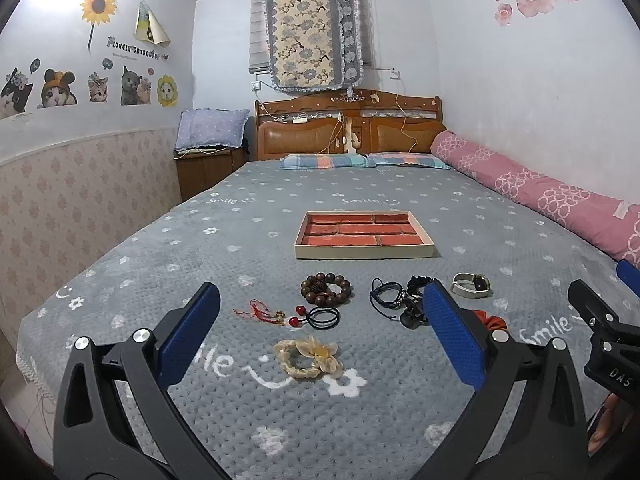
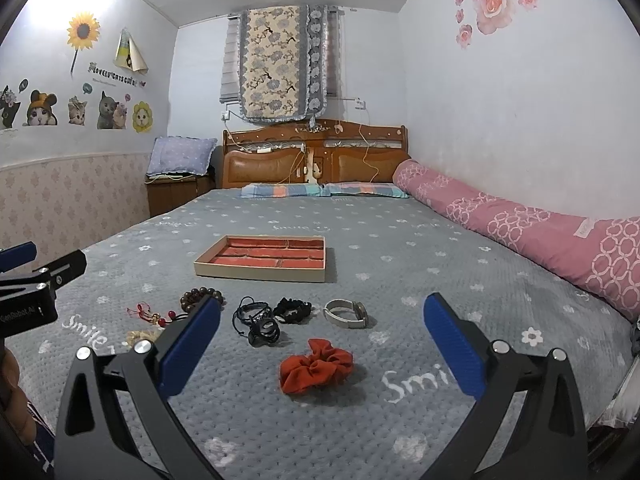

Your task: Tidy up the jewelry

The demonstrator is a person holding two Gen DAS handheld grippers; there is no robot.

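Red-lined tray [image 1: 363, 251] sits bare on the bed [image 1: 160, 248], jewelry loose before it; my left gripper [image 1: 320, 332] and right gripper [image 2: 322, 334] hover spread (nothing held). Next, I'd pinch the scrunchie [image 2: 316, 365].

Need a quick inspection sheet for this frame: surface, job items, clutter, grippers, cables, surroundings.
Surface: grey bedspread with white flowers and "Smile" lettering, flat.
Job's things: tray with red compartments, nothing seen inside. Nearer than it, loose on the spread: wooden bead bracelet, red cord charm, black hair ties, cream flower scrunchie, dark cord bracelets, black scrunchie, watch, red scrunchie.
Clutter: nothing seen.
Grippers: left hand-held gripper open, holding nothing; right hand-held gripper open, holding nothing.
Cables: cords hang on the headboard.
Surroundings: rolled pink quilt along the right wall, pillows, nightstand.
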